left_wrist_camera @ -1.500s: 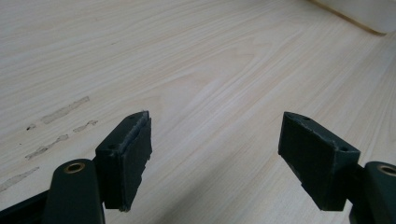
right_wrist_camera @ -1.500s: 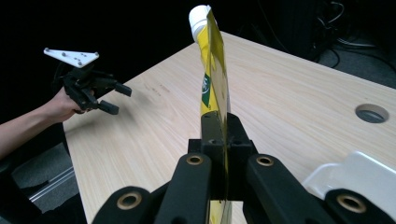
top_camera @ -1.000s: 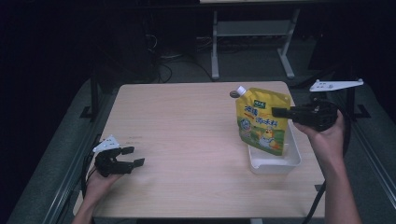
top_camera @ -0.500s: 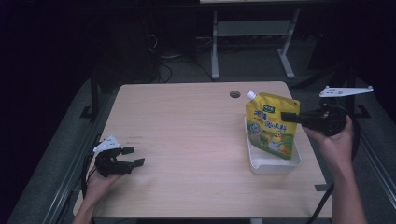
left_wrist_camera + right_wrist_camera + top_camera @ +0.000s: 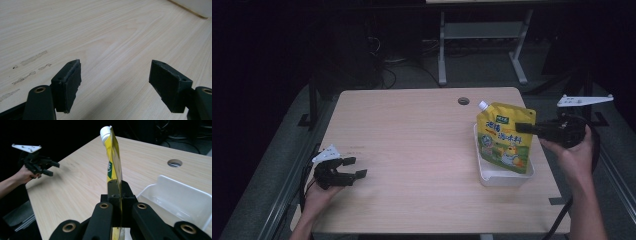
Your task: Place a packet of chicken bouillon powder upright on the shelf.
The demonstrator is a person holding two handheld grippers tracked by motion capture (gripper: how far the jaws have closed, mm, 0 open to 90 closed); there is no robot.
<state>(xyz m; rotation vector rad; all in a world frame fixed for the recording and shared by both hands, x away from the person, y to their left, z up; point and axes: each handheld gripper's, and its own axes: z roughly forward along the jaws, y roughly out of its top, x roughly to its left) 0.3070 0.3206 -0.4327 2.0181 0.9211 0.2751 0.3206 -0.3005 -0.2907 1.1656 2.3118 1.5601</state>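
Observation:
A yellow spouted pouch point(image 5: 504, 142) with a white cap hangs upright over the white tray point(image 5: 492, 179) at the table's right side, its bottom inside the tray. My right gripper point(image 5: 521, 127) is shut on the pouch's right edge; in the right gripper view the jaws pinch the thin edge of the pouch point(image 5: 113, 162), with the tray point(image 5: 175, 195) to the right. My left gripper point(image 5: 354, 167) rests open near the table's front left corner, nothing between its fingers point(image 5: 67, 83), only bare wood below.
A round cable hole point(image 5: 463, 101) sits in the wooden table point(image 5: 412, 150) near the back right. Beyond the table stands a metal frame point(image 5: 482, 40) on a dark floor. The person's left hand and gripper point(image 5: 37, 162) appear far off in the right gripper view.
The right gripper has carried the pouch to the right and down, so it now hangs over the tray. The left gripper has stayed still.

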